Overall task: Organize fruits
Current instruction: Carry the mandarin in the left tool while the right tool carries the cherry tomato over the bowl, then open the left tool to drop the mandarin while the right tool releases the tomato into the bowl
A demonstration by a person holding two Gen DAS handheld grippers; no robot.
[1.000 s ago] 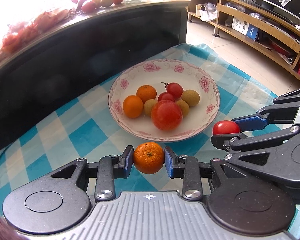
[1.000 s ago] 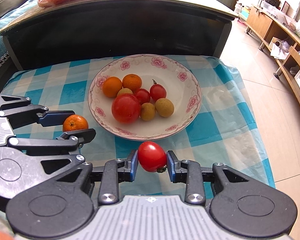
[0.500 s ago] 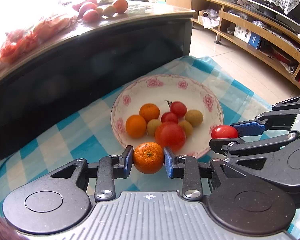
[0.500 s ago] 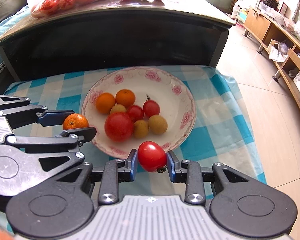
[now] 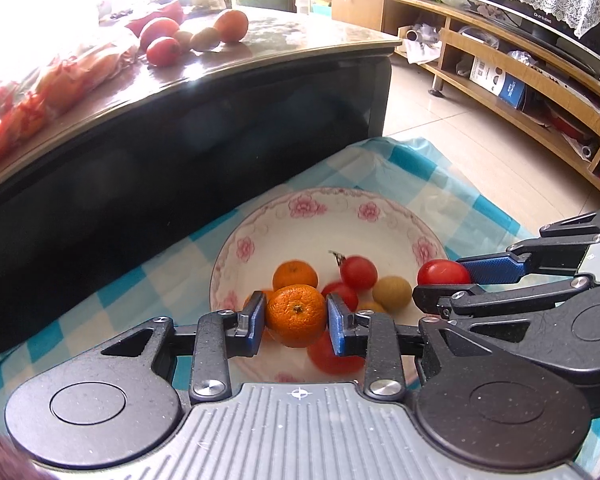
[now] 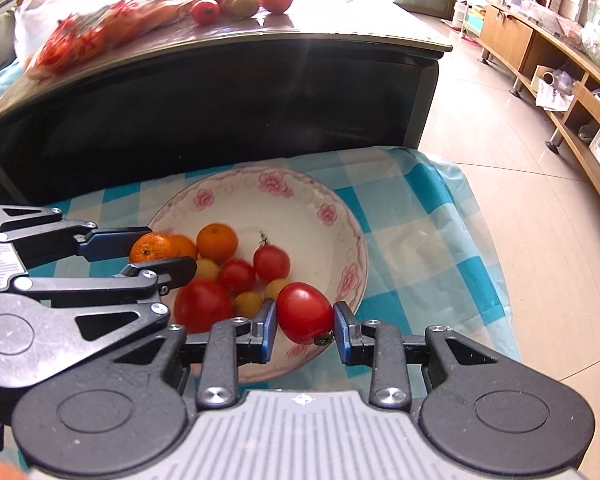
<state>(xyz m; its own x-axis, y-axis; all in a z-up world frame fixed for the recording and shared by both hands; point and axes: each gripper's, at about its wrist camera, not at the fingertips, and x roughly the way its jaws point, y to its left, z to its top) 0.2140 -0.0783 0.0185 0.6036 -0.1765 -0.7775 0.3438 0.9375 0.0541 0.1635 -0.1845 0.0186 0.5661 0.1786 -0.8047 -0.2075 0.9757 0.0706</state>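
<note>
Fruits in bowl beneath jaws

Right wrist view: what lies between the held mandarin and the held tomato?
In the right wrist view, plate fruit lies between mandarin and tomato: a large tomato and small yellowish fruits.

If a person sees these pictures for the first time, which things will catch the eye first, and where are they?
First, the two held fruits: the left tool grips a mandarin and the right tool grips a red tomato, both over the near part of the flowered plate. The plate holds more fruit and stands on a blue checked cloth.
</note>
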